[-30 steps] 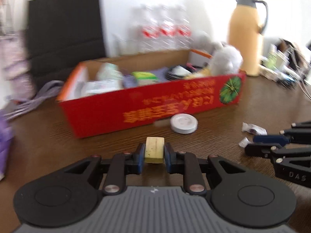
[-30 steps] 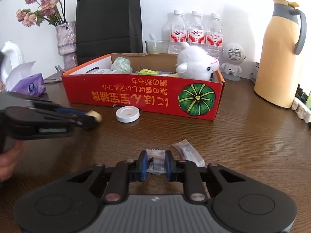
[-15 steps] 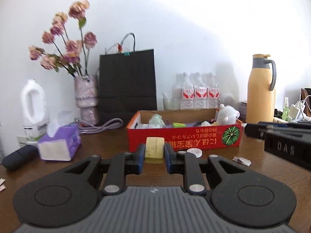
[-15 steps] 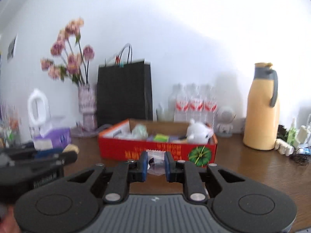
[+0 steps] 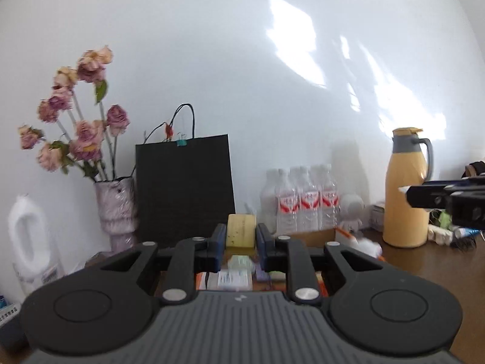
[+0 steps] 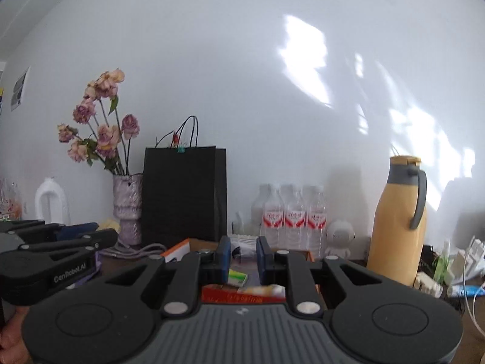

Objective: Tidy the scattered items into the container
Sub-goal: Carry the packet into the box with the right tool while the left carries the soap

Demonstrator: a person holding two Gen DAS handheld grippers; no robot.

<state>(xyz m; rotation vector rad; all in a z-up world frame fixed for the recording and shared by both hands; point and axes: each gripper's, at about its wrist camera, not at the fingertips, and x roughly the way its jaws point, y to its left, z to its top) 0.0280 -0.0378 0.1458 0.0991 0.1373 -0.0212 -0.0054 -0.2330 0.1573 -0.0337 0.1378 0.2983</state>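
My left gripper (image 5: 241, 239) is shut on a small yellow block (image 5: 241, 234) and holds it high over the red cardboard box (image 5: 344, 234), whose contents show below the fingers. My right gripper (image 6: 243, 253) is shut on a clear plastic wrapper (image 6: 242, 247), also raised above the box (image 6: 178, 247). The right gripper shows at the right edge of the left wrist view (image 5: 407, 196) with a white scrap at its tip. The left gripper shows at the left of the right wrist view (image 6: 106, 233), with the yellow block (image 6: 108, 224) just behind it.
A black paper bag (image 5: 185, 188), a vase of dried roses (image 5: 116, 212), several water bottles (image 5: 306, 206) and a yellow thermos (image 5: 406, 194) stand behind the box. A white jug (image 5: 25, 242) is at the left. Cables and chargers (image 6: 454, 270) lie at the right.
Both grippers have risen from the table and moved forward over the box, each still holding its item. The views now tilt up toward the wall.
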